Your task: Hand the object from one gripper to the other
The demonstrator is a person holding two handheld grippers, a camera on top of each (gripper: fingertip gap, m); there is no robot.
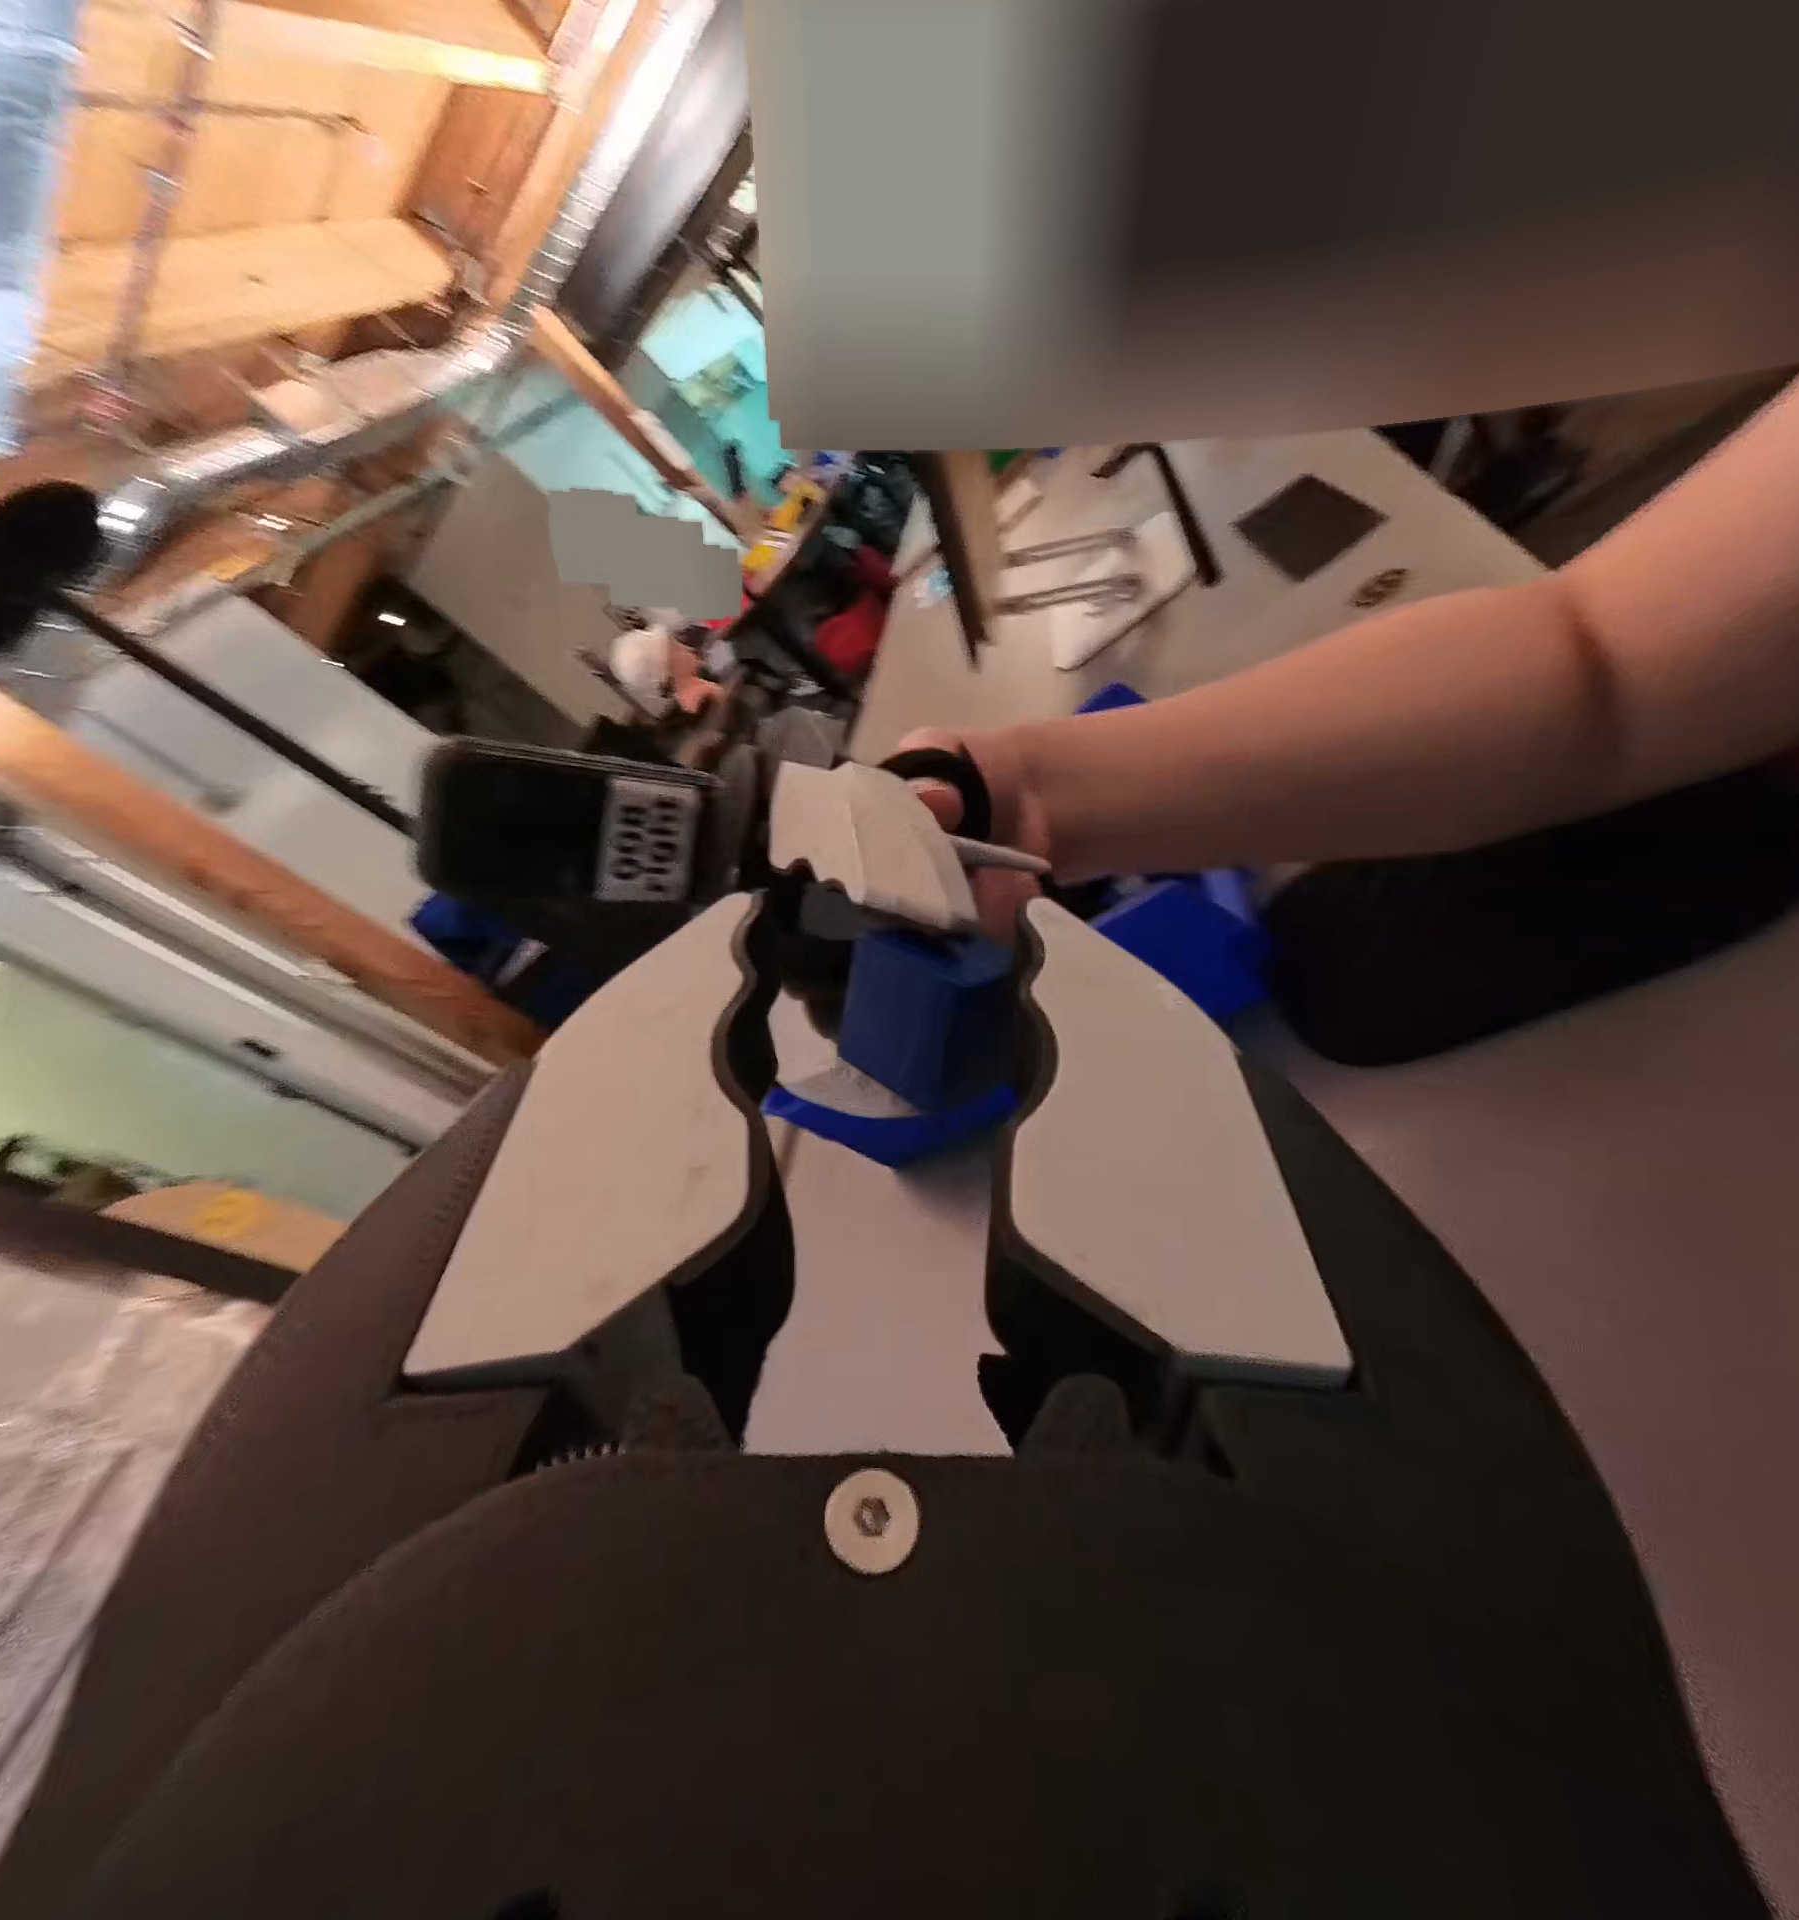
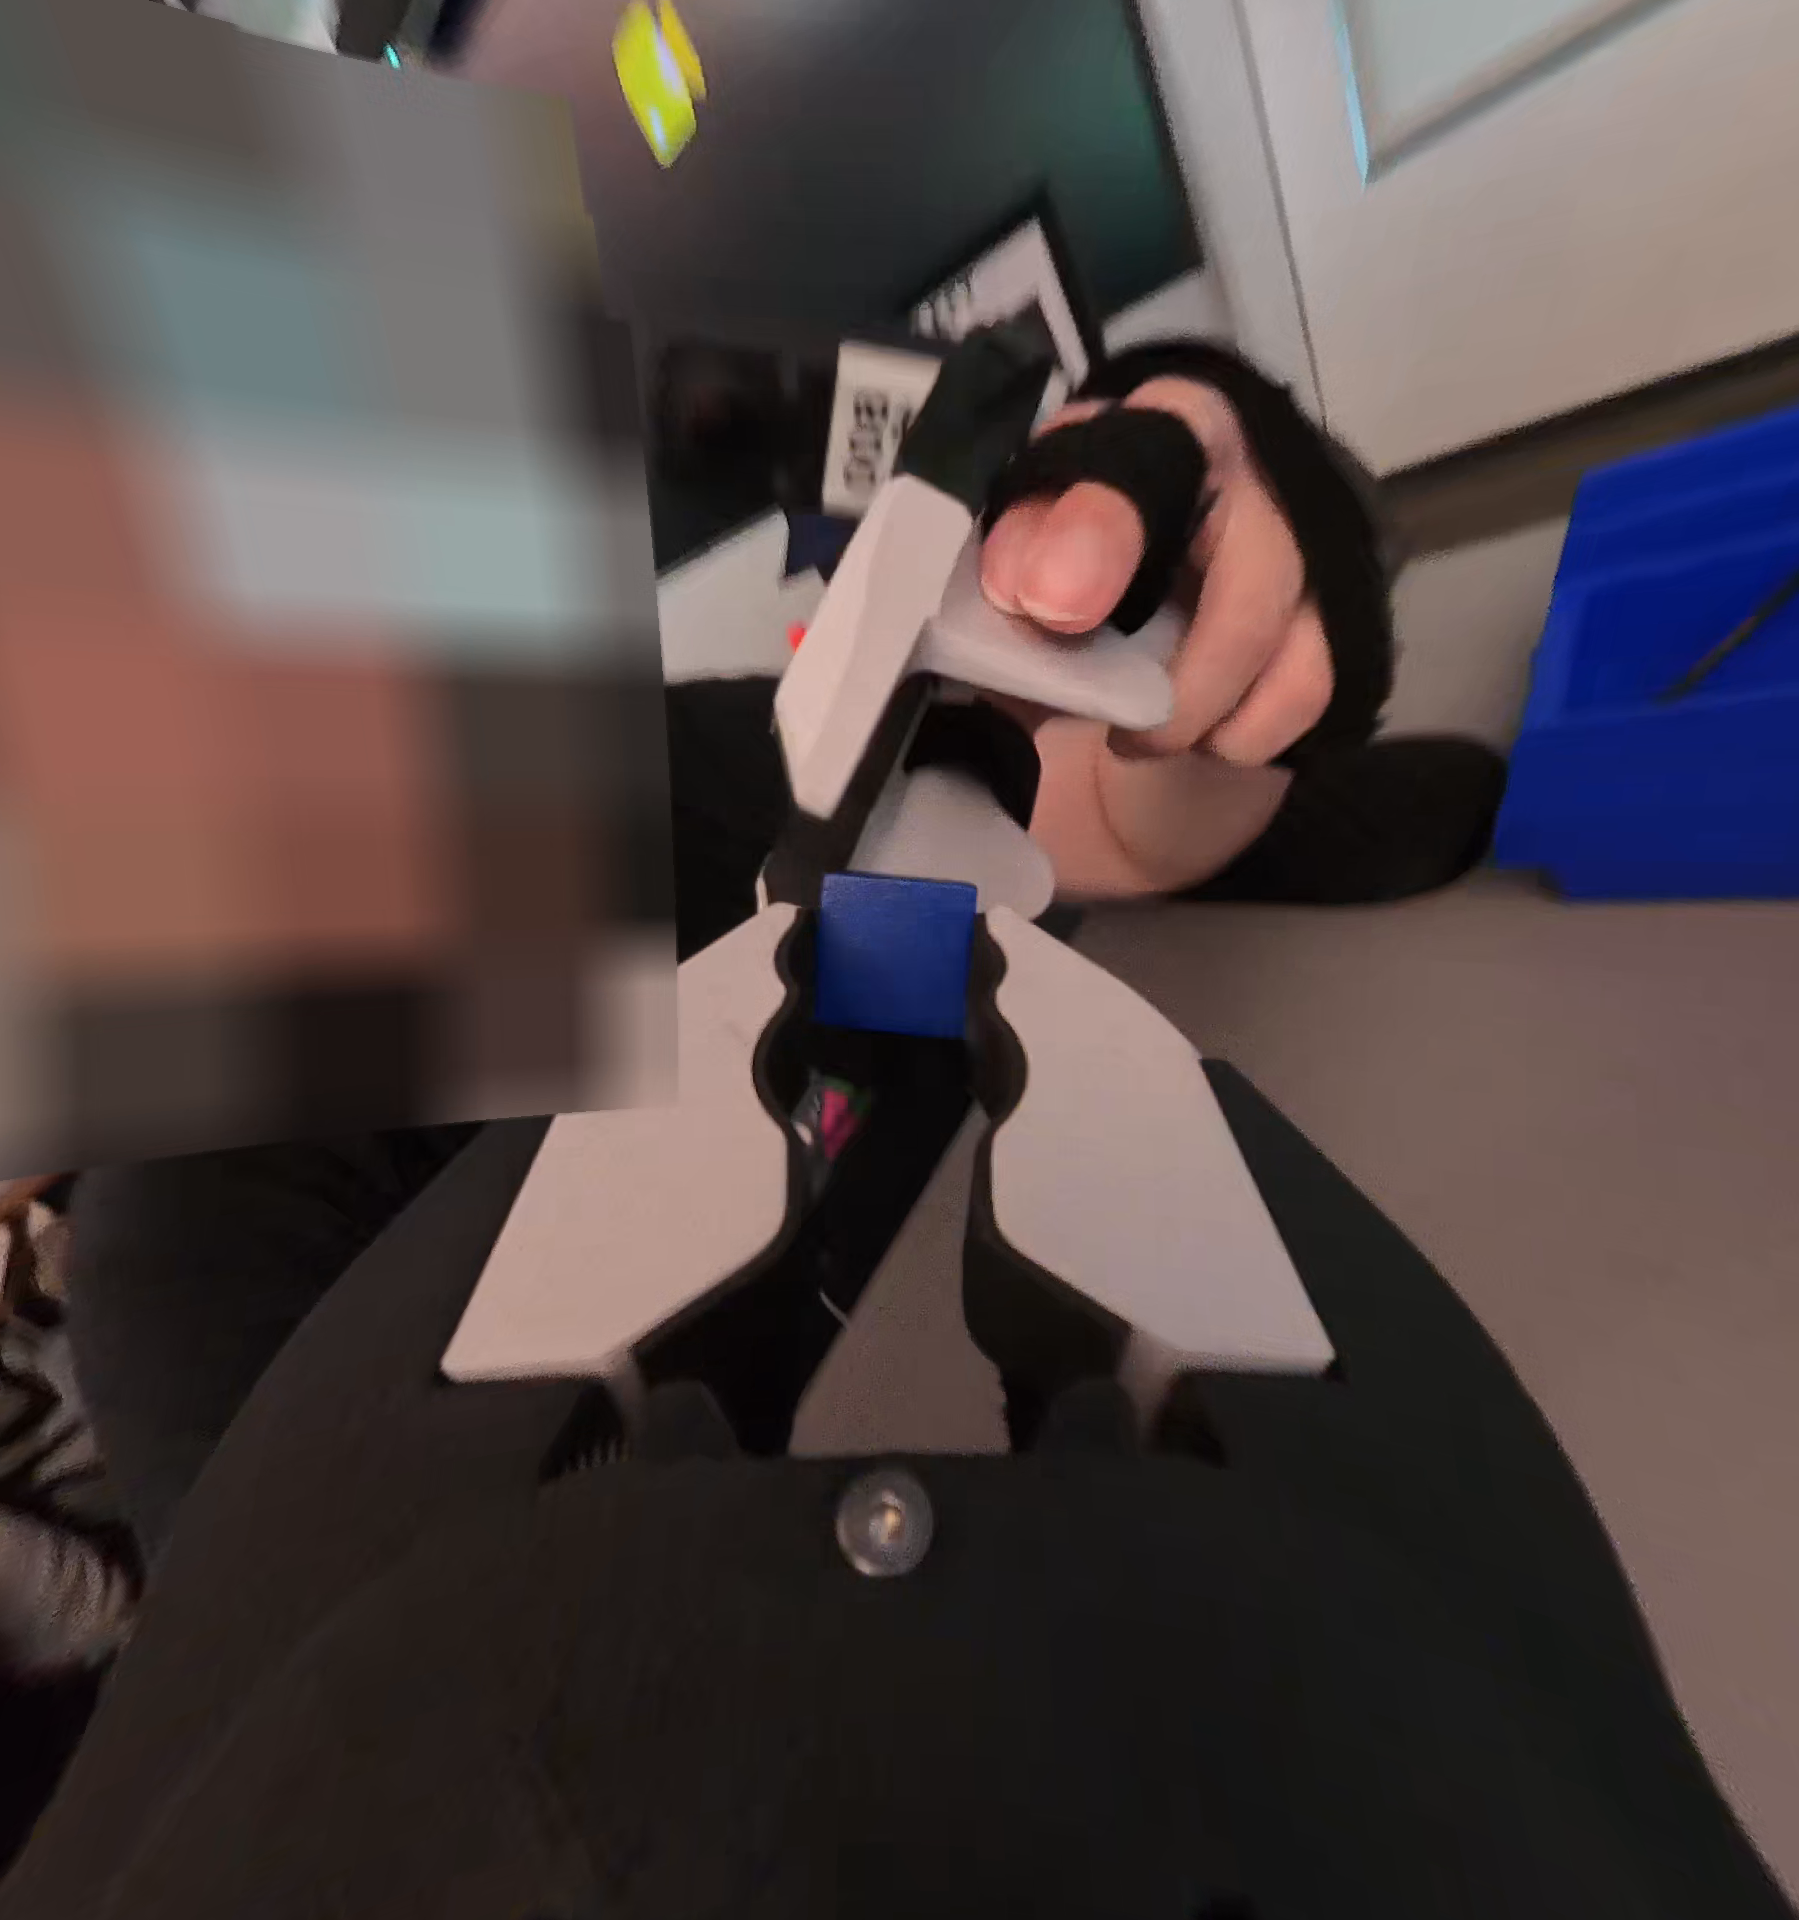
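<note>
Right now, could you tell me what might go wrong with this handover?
1. The right tongs pinch the block only at their tips, so a bump could knock it loose.
2. The left tongs are open around the block; if the right ones let go early, it drops onto the floor.

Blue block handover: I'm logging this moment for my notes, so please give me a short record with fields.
object: blue block
holder: right gripper, shut on the block
receiver: left gripper, open, one finger on each side of the block
handover: not yet done
surface: grey table
nearby: blue bin at the table's far edge
</note>
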